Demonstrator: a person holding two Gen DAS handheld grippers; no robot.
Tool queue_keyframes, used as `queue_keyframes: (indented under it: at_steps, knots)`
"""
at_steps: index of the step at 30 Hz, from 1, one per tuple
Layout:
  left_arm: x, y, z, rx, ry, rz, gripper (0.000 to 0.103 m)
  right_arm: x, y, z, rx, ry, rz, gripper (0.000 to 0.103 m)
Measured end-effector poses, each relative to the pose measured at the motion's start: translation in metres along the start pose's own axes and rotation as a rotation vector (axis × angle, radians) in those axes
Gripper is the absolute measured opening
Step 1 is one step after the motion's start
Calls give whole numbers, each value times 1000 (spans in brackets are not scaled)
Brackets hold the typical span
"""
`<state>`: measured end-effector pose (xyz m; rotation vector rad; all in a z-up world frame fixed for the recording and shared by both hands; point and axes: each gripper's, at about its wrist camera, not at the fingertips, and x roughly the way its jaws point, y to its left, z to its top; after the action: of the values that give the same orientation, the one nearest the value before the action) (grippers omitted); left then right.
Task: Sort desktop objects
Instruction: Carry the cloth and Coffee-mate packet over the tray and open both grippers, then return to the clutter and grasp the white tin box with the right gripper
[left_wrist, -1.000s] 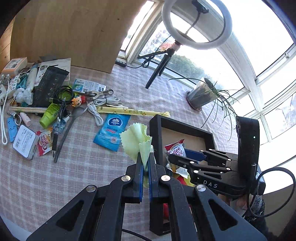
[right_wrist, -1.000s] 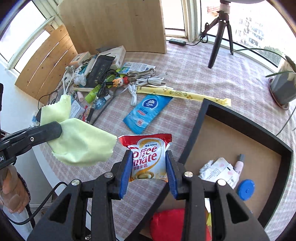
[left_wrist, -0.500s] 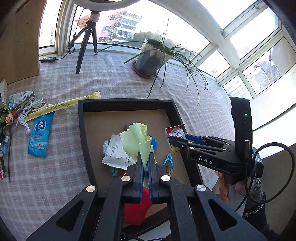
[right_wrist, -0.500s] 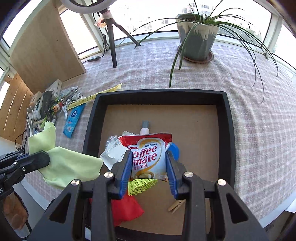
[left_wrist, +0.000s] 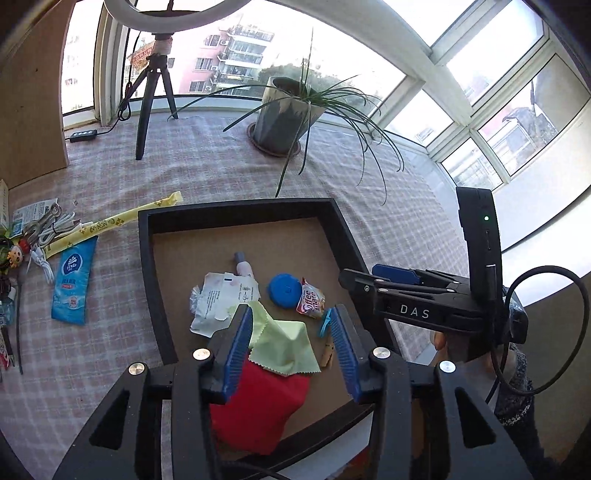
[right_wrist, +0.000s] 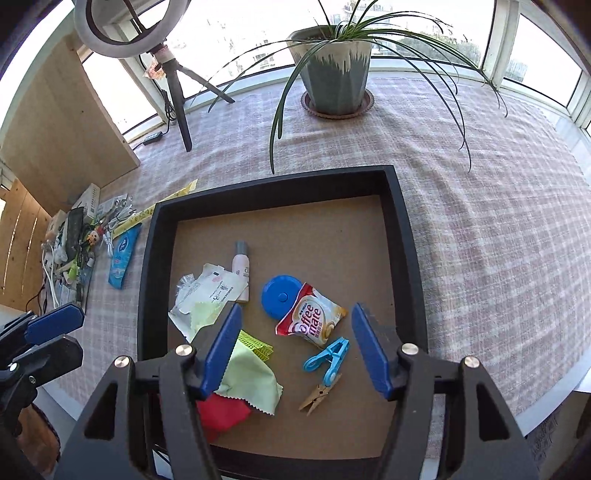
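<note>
A black tray (right_wrist: 406, 236) with a brown floor holds the sorted things. A light green cloth (left_wrist: 282, 341) lies in it over a red pouch (left_wrist: 258, 410), below my open left gripper (left_wrist: 291, 332). The cloth also shows in the right wrist view (right_wrist: 251, 380). A Coffee-mate sachet (right_wrist: 312, 319) lies beside a blue round lid (right_wrist: 279, 295), just ahead of my open, empty right gripper (right_wrist: 295, 334). A small bottle (right_wrist: 241, 269), a crumpled white wrapper (right_wrist: 203, 295), a blue clip (right_wrist: 328, 358) and a wooden clothespin (right_wrist: 319, 393) also lie in the tray.
Loose items lie left of the tray: a blue tissue pack (left_wrist: 72, 280), a long yellow strip (left_wrist: 114, 221), cables and keys (left_wrist: 40, 229). A potted plant (right_wrist: 332, 70) and a ring-light tripod (right_wrist: 177, 92) stand behind the tray. The table edge is on the right.
Both grippers have opened over the tray. The green cloth dropped from the left gripper onto the red pouch; the Coffee-mate sachet dropped from the right gripper beside the blue lid.
</note>
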<state>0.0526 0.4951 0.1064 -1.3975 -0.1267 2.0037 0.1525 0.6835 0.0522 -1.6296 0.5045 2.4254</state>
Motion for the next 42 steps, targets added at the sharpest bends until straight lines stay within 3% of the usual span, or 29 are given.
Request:
queue_keyframes:
  at_steps: [13,27,33,38,42]
  knots:
    - [-34,102,-25,-116,-36,204,42,15,80,1,-113,32,52,61]
    - [-93,276,-84,-261,-2,443,42,49,245,-18,-251,59,144,61]
    - [-112,343,-102,-271,12,467,42,75,324,-24,-257,94,231,60]
    - [-118,384,-108,-265,26,447,42,104,388,-29,-244,167,321,38]
    - [-112,402,-109,-235,52,420,42,134,427,-32,-215,242,353,35]
